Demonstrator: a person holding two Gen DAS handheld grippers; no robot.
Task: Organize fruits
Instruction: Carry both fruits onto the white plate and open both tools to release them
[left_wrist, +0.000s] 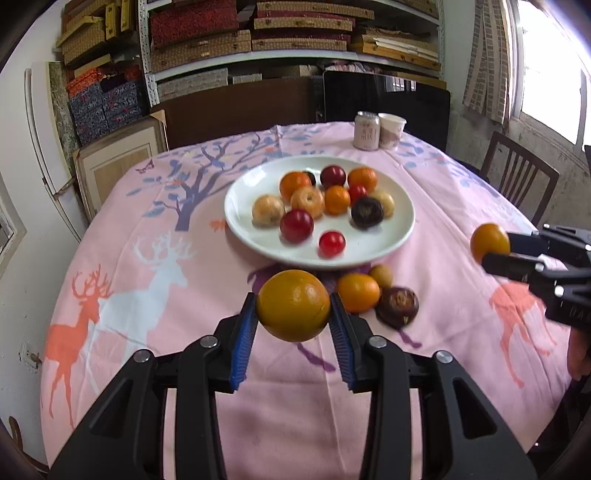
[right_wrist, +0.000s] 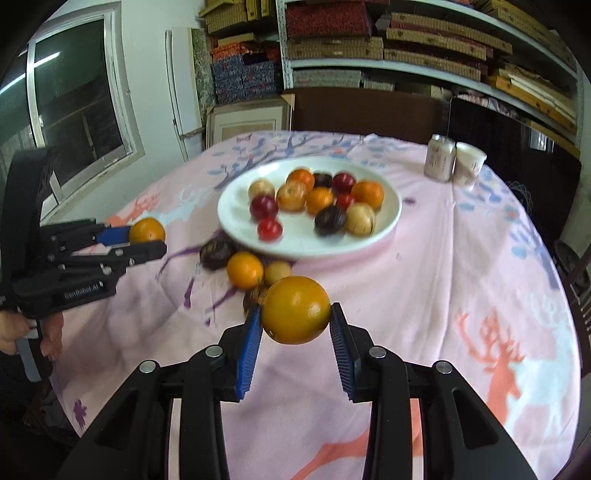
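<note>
My left gripper (left_wrist: 293, 301) is shut on a large orange (left_wrist: 293, 310), held above the pink tablecloth just in front of the white plate (left_wrist: 242, 218). At the right my right gripper (left_wrist: 496, 249) is shut on another orange (left_wrist: 488, 240). The right wrist view shows that orange (right_wrist: 295, 314) between my right gripper's (right_wrist: 295, 309) blue pads, and my left gripper (right_wrist: 147, 240) at the left with its orange (right_wrist: 146, 229). The plate (right_wrist: 236, 214) holds several oranges, red, tan and dark fruits. Beside its near rim lie a loose orange (left_wrist: 357, 291), a small tan fruit (left_wrist: 381, 275) and a dark fruit (left_wrist: 398, 306).
A drinks can (left_wrist: 366, 131) and a paper cup (left_wrist: 391, 129) stand at the table's far side. A wooden chair (left_wrist: 517, 177) stands at the right edge. Shelves of boxes fill the back wall. A person's hand (right_wrist: 22, 332) holds the left gripper's handle.
</note>
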